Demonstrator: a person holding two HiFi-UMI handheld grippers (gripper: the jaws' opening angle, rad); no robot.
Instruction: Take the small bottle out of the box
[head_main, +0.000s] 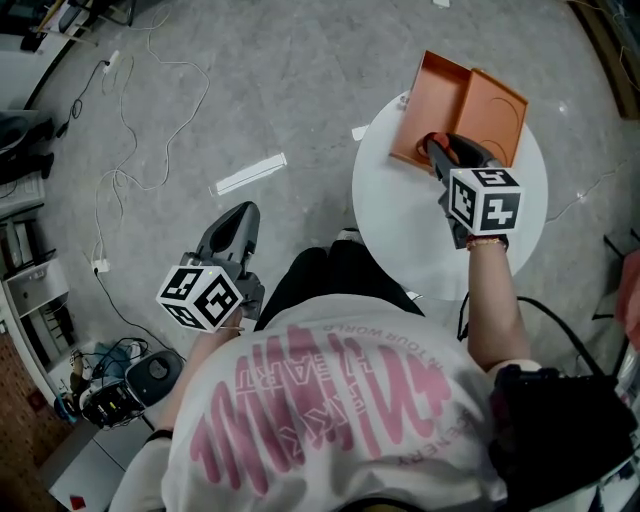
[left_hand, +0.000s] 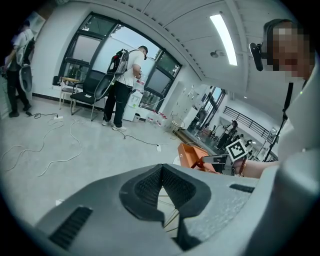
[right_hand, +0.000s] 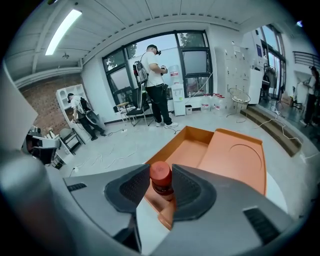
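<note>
Between the pads (right_hand: 131, 189) of the right gripper (right_hand: 161, 192) the small bottle (right_hand: 161, 176) was seen upright, red cap uppermost, with both pads closed against its sides. It was held at the near corner of the orange box (right_hand: 235, 160), which lay open on the round white table (head_main: 400, 225). The bottle's base was covered by the jaws, so it could not be told whether it rested on the box floor. The dark label on the bottle was too small to be read. The left gripper (left_hand: 161, 172) was held over the floor, well apart from the table, its jaw tips together with nothing between them. Pink lettering on the person's white shirt (head_main: 330, 400) was noted upside down and not reliably legible.
</note>
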